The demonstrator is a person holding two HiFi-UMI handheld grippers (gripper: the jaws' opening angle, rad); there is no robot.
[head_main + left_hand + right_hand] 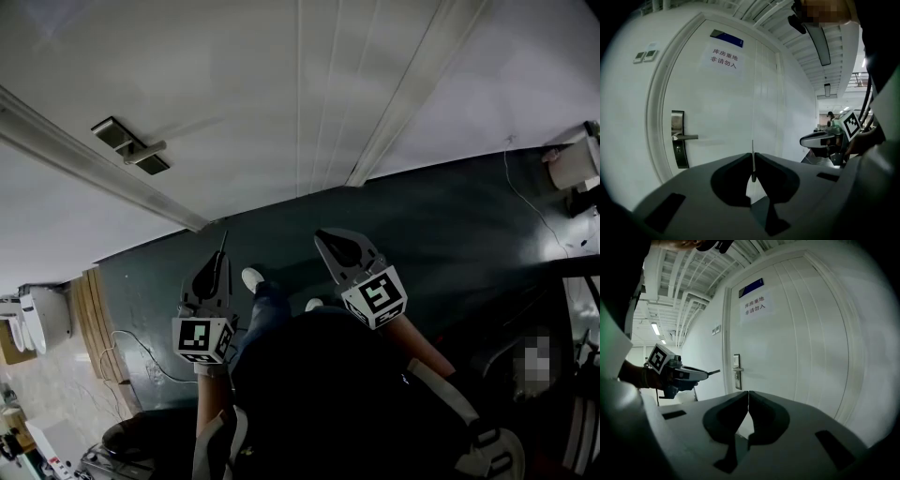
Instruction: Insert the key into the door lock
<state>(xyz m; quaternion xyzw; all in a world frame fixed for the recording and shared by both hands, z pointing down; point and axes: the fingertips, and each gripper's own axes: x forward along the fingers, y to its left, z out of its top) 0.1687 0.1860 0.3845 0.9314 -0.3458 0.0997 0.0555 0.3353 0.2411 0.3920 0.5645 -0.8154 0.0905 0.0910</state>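
Gripping the key (752, 161) between jaws pressed together on its thin blade, the left gripper (753, 157) points it forward at the white door (740, 108), with the tip sticking out past the jaw ends. In the left gripper view the lock (678, 139) sits on the door's left side, a metal plate with a lever handle (686, 137) and what looks like the keyhole (678, 149) just below it. The key is well apart from it and off to its right. From the head view the key (223, 244) rises from the left gripper (216, 272) over the dark floor (450, 225), with the lock (131, 145) farther up the door. The right gripper (748, 394) has its jaws closed flat against each other with nothing between them, and hangs beside the left one. I judge this to be the approach step: key in hand, not yet at the lock. The next move calls for carrying the key left toward the plate, lining its blade up with the keyhole slot and pushing straight in
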